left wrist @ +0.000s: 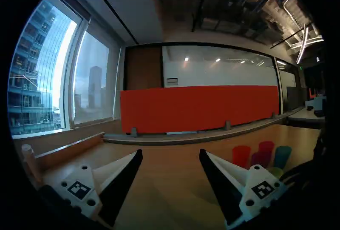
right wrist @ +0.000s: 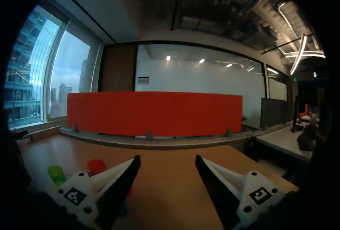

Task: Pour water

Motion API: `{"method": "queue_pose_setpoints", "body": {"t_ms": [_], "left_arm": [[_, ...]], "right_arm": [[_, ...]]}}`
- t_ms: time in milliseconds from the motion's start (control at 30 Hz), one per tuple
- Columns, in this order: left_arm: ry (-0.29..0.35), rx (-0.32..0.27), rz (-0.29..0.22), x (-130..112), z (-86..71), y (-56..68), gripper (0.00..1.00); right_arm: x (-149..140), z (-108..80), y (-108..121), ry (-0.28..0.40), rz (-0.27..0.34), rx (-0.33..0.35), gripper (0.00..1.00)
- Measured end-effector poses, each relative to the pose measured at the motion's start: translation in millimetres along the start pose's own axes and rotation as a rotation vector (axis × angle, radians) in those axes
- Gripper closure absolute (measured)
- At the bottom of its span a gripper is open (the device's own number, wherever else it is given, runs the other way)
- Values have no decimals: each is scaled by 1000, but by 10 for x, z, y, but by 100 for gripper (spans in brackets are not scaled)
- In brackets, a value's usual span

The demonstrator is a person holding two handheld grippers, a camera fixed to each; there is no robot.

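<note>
Cups [left wrist: 266,148] — right of left tongs [left wrist: 170,151], untouched.

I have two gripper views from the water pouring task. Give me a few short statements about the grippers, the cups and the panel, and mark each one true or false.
1. The left gripper is open and holds nothing. True.
2. The right gripper is shut on a cup. False: it is open, with nothing between its fingers.
3. In the left gripper view, coloured cups stand on the wooden table, to the right of the gripper. True.
4. The divider panel behind the table is blue. False: it is red.
</note>
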State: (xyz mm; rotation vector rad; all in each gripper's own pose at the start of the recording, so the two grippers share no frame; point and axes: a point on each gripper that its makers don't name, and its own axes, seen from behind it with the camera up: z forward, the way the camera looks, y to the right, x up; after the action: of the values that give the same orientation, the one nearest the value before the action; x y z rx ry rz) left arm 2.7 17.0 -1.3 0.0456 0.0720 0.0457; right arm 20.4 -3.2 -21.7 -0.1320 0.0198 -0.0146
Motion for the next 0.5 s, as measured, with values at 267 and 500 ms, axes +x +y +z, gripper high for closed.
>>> {"method": "queue_pose_setpoints", "body": {"t_ms": [267,500], "left_arm": [[-7,-6,-23,-162,-48,-55,1],[-22,-3,-33,-303,-72,-105,1]], "right_arm": [[-2,-15,20,1,3,-5,0],[3,-9,-41,0,3,3,0]]}}
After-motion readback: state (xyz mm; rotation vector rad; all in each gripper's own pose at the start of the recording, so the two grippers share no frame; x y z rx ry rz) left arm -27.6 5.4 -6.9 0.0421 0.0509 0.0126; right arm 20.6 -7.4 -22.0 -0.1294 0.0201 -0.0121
